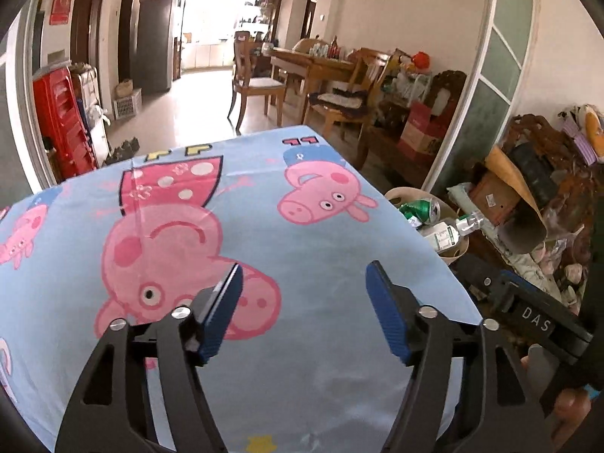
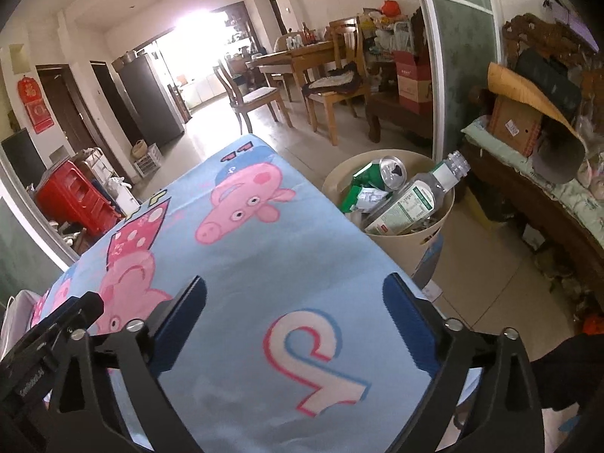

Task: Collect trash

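A beige trash bin (image 2: 426, 241) stands on the floor at the table's right edge. In it are a clear plastic bottle (image 2: 411, 200), a green can (image 2: 389, 171) and crumpled wrappers. The bin also shows in the left wrist view (image 1: 456, 249), with the bottle (image 1: 451, 232) and can (image 1: 421, 209). My left gripper (image 1: 304, 302) is open and empty above the blue cartoon-pig tablecloth (image 1: 264, 196). My right gripper (image 2: 294, 313) is open and empty above the same cloth (image 2: 245, 249), left of the bin.
A carved wooden bench (image 2: 536, 196) piled with boxes and clutter runs along the right. Wooden chairs (image 2: 332, 87) and a dining table (image 2: 294, 56) stand beyond. Red plastic stools (image 2: 75, 196) sit at the left.
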Action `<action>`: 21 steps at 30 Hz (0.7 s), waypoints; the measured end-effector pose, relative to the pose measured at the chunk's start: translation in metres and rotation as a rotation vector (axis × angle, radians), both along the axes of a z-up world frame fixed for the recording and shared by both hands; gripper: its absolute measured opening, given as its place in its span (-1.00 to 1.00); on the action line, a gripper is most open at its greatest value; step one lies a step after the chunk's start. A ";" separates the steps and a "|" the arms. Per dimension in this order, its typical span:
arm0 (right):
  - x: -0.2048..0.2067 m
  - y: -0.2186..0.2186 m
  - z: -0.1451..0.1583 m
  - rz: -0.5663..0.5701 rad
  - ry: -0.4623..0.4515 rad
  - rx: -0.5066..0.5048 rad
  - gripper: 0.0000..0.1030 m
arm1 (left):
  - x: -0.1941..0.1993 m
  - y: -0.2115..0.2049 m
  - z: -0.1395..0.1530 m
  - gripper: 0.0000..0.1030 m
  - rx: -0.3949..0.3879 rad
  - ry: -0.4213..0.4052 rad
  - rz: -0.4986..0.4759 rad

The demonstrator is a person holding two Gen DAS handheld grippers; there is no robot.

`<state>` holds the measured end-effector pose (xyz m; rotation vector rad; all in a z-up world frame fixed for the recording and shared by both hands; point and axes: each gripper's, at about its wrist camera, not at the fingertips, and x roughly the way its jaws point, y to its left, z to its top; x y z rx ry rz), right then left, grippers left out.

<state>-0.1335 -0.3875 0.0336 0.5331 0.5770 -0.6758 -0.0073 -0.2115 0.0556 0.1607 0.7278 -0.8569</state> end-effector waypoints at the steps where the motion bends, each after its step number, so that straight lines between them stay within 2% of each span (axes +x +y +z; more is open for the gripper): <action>1: 0.001 0.007 0.002 0.005 0.007 -0.012 0.83 | 0.000 0.004 0.002 0.47 -0.001 -0.006 -0.001; 3: 0.003 0.019 0.006 0.014 0.016 -0.035 0.83 | -0.002 0.011 0.006 0.55 -0.005 -0.019 0.009; 4: 0.003 0.022 0.007 0.015 0.019 -0.044 0.83 | -0.003 0.015 0.007 0.68 -0.005 -0.025 0.015; 7: 0.002 0.032 0.009 0.015 0.023 -0.061 0.83 | -0.004 0.026 0.010 0.88 -0.013 -0.025 0.032; 11: -0.006 0.035 0.006 -0.002 -0.003 -0.024 0.83 | -0.002 0.034 0.009 0.88 -0.001 -0.012 0.055; 14: -0.010 0.033 0.004 -0.015 0.020 -0.014 0.83 | -0.004 0.034 0.008 0.88 0.012 -0.003 0.064; 21: -0.015 0.033 0.005 -0.008 0.029 -0.025 0.83 | -0.019 0.027 0.008 0.88 0.044 -0.047 0.054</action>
